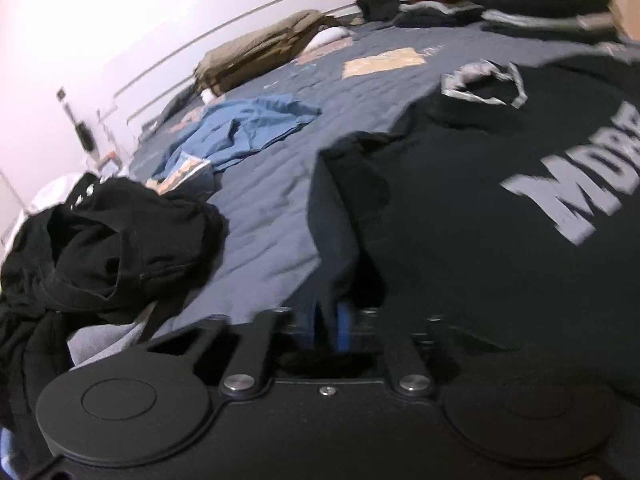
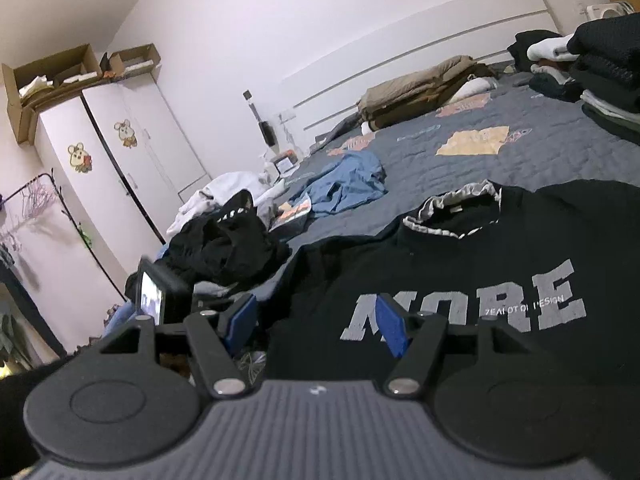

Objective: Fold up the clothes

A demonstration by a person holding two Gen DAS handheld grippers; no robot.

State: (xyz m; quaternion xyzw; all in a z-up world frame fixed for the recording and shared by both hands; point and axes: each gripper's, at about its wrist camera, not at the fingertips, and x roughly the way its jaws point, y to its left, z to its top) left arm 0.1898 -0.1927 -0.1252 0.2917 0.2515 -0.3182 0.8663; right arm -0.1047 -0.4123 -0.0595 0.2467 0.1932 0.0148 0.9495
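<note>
1. We see a black sweatshirt point(image 2: 500, 264) spread front-up on the bed's grey quilt point(image 2: 560, 148), filling the right half of both views; its chest reads "MORE" in grey letters and its grey-trimmed collar point(image 2: 452, 212) lies open toward the headboard.
2. Our left gripper point(image 1: 334, 320) sits at the lower centre of the left wrist view, its jaws drawn close together with a dark fold of the sweatshirt's sleeve edge pinched between the blue pads point(image 1: 344, 324).
3. Our right gripper point(image 2: 318, 326) has its jaws spread wide, nothing between them, hanging over the sweatshirt's lower left part in the right wrist view.
4. A crumpled black garment point(image 2: 228, 244) lies at the left, a blue shirt point(image 2: 344, 184) beyond it mid-frame.
5. Folded dark clothes point(image 2: 604, 68) are stacked at the upper right.
6. A white wardrobe point(image 2: 132, 152) stands at the left.
</note>
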